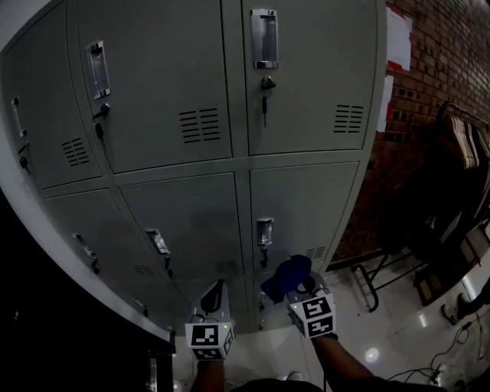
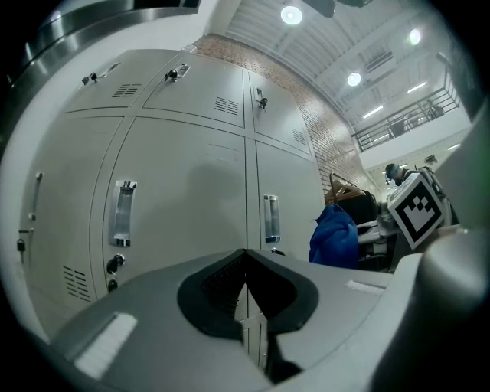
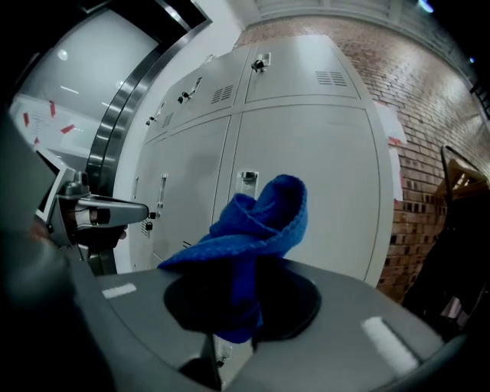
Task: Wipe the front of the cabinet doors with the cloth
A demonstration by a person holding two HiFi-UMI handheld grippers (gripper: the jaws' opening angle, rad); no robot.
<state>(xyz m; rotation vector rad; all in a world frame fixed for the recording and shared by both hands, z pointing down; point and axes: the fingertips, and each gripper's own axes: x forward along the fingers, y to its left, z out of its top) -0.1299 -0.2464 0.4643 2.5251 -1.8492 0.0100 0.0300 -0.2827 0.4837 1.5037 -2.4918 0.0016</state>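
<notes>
Grey steel cabinet doors (image 1: 184, 222) fill the head view from 9 to 1 o'clock. Two rows show, each door with a chrome handle (image 1: 264, 37) and louvre vents. Keys (image 1: 264, 96) hang in the upper locks. Brick wall (image 1: 432, 69) at 2 o'clock with paper sheets (image 1: 398, 38) on it, wooden hangers (image 1: 463, 138) at 3, glossy pale floor (image 1: 398, 337) at 5.

Head view only: left gripper (image 1: 218, 291) and right gripper (image 1: 297, 292) sit side by side at 6 o'clock, low in front of the bottom doors.

Left gripper view only: ceiling lights (image 2: 291, 14) at 12 and a balcony railing (image 2: 406, 122) at 2. The right gripper's marker cube (image 2: 417, 208) is at 3, with the blue cloth (image 2: 334, 236) just inboard of it.

Right gripper view only: dark curved trim (image 3: 126, 107) and a bright panel (image 3: 92, 84) at 10 o'clock, with the left gripper side-on at 9.

Left gripper: fingers (image 2: 222, 279) clenched, tips meeting, nothing between them, aimed at the seam between two doors.

Right gripper: fingers clamped on the cloth. It bunches up past the tips toward 12 o'clock, in line with a lower-door handle.

Cloth-to-door contact: can't tell from any view.
</notes>
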